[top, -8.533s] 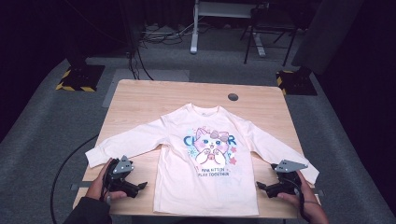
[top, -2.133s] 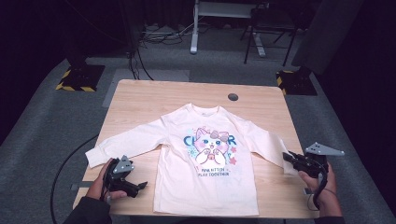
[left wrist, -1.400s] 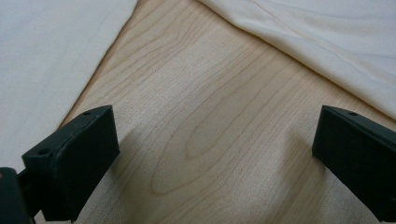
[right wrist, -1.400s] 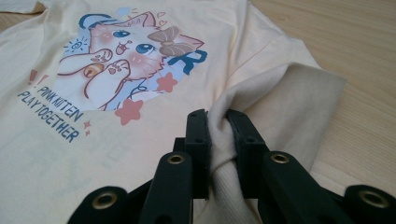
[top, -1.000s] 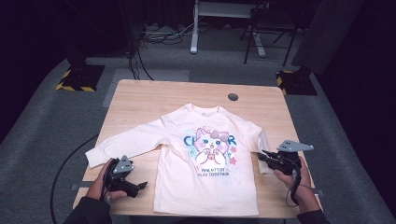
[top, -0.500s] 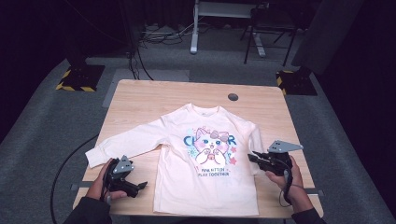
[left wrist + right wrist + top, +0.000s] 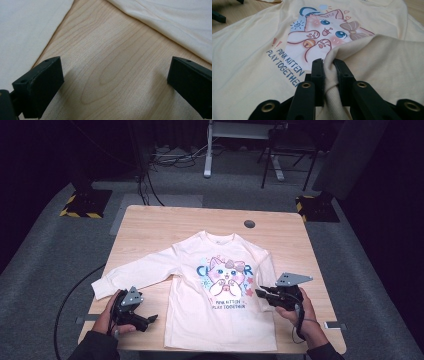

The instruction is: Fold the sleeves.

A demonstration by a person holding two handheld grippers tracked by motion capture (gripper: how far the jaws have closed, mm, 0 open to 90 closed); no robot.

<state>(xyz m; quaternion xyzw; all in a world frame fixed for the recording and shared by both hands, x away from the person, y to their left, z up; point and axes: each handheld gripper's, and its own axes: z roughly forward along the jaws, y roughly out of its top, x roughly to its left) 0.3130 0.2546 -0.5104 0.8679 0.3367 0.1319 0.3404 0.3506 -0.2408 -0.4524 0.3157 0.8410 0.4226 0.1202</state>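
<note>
A cream long-sleeved shirt [image 7: 200, 315] with a kitten print [image 7: 322, 32] lies flat on the wooden table [image 7: 165, 227]. My right gripper [image 7: 260, 293] [image 7: 328, 63] is shut on the cuff of the shirt's right sleeve [image 7: 374, 60], which is drawn in over the body beside the print. The left sleeve [image 7: 135, 275] lies stretched out toward the table's left edge. My left gripper [image 7: 151, 318] [image 7: 115, 82] rests open on bare wood, with the shirt's body [image 7: 22, 30] on one side and the left sleeve [image 7: 175, 22] on the other. Nothing is between its jaws.
A black round grommet [image 7: 249, 224] sits in the tabletop behind the collar. Bare wood lies behind the shirt and at the right. Around the table is grey carpet with cables, stand legs [image 7: 207, 150] and black bases with yellow stripes [image 7: 80, 202].
My right gripper has moved left over the shirt, drawing the sleeve cuff in toward the print. The left gripper has stayed put.
</note>
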